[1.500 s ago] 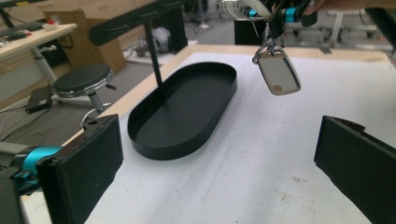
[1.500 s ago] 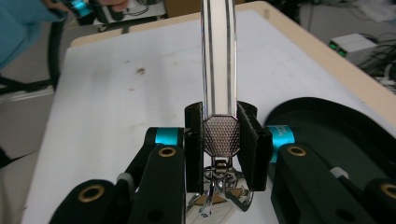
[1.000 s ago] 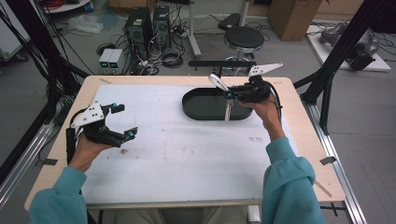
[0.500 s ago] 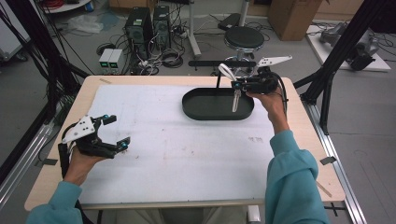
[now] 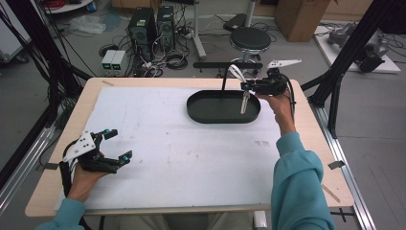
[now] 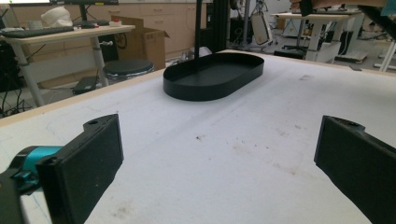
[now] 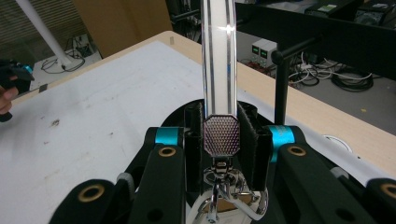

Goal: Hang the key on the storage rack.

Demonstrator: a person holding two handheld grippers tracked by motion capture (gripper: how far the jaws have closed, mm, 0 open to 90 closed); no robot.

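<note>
High view: at lower left our left gripper [image 5: 117, 146] hangs over the white mat [image 5: 182, 153], jaws spread; at upper right our right gripper [image 5: 245, 86] pinches a clear strap [image 5: 245, 101] above the black oval tray [image 5: 210, 115].

Left gripper view: we see wide-apart jaws, the tray [image 6: 205, 88] at upper centre.

Right gripper view: our pads [image 7: 194, 135] clamp the strap [image 7: 218, 60] by its textured metal end, rising up the middle.

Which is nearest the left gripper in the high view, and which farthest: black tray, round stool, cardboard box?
1. Black tray, on the table, up and right of the left gripper.
2. Round stool, on the floor past the far edge.
3. Cardboard box, far right corner.
</note>
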